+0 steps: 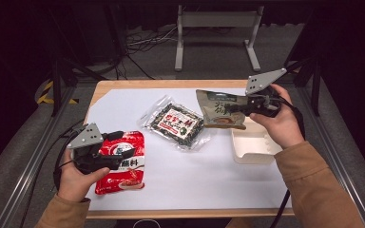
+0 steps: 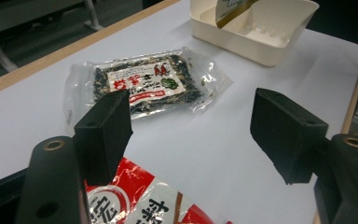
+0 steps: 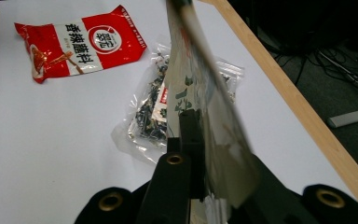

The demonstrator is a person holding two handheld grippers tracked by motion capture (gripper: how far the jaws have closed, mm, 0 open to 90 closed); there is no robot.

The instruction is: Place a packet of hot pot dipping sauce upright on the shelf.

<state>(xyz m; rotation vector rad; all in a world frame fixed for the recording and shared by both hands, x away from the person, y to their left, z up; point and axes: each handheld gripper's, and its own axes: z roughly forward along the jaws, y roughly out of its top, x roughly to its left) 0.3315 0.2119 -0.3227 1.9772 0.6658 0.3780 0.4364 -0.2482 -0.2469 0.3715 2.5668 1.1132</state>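
My right gripper [image 1: 236, 109] is shut on a dark olive pouch [image 1: 216, 113] and holds it in the air just left of the white tray [image 1: 253, 153]. In the right gripper view the pouch [image 3: 205, 107] stands edge-on, clamped between the jaws of that gripper [image 3: 193, 123]. My left gripper [image 1: 123, 148] hovers open over a red snack packet [image 1: 123, 176] at the near left. In the left gripper view, nothing is between the jaws of the left gripper [image 2: 196, 126], and the red packet [image 2: 144, 205] lies below them. A clear bag of dark dried food [image 1: 177, 122] lies mid-table.
A white sheet [image 1: 195, 175] covers the wooden table, whose far edge [image 1: 171, 84] shows bare wood. The tray [image 2: 261, 49] is at the right side, with the pouch's corner [image 2: 233, 9] above it. A metal stand [image 1: 216, 21] and cables lie on the floor beyond.
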